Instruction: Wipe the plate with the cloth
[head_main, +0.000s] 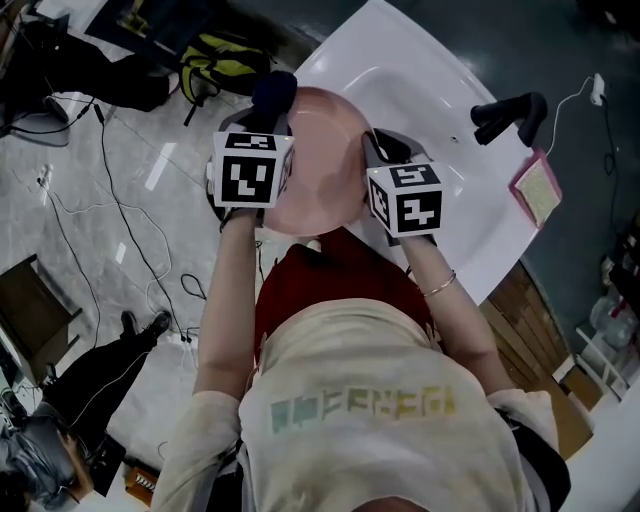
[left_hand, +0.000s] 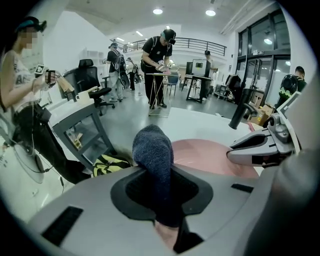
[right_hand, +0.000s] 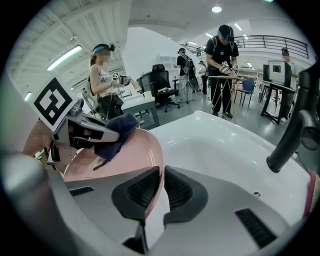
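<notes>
A: Head view showed you holding the pink plate (head_main: 318, 165) tilted in the air over the white washbasin (head_main: 400, 65). Your right hand-held gripper (head_main: 375, 150) was at its right rim and your left hand-held gripper (head_main: 270, 115) at its upper left.

B: In the right gripper view your jaws were pinched on the plate's rim, with the edge running between the pads. In the left gripper view your jaws were clamped on the dark blue cloth (left_hand: 152, 155). Its bunched end poked out past them, close over the plate, though I couldn't tell whether it touched.

A: The plate looked stiff, smooth and glossy. I'd judge it slippery in so thin a pinch, and likely to pivot once you pressed on it. Over that hard basin a drop could crack it, so a deeper bite on the rim would have suited you.

B: The cloth looked soft and light, and would simply fold. You had it by the middle, which left a padded end to wipe with.

A: The basin was shiny white, with a black faucet (head_main: 510, 112) at the back and a pink-edged pad (head_main: 540, 190) near its right edge.

B: Around you was an open workroom with a grey polished floor, trailing cables and a yellow-and-black backpack (head_main: 220, 60). People stood at desks well apart from you.
</notes>
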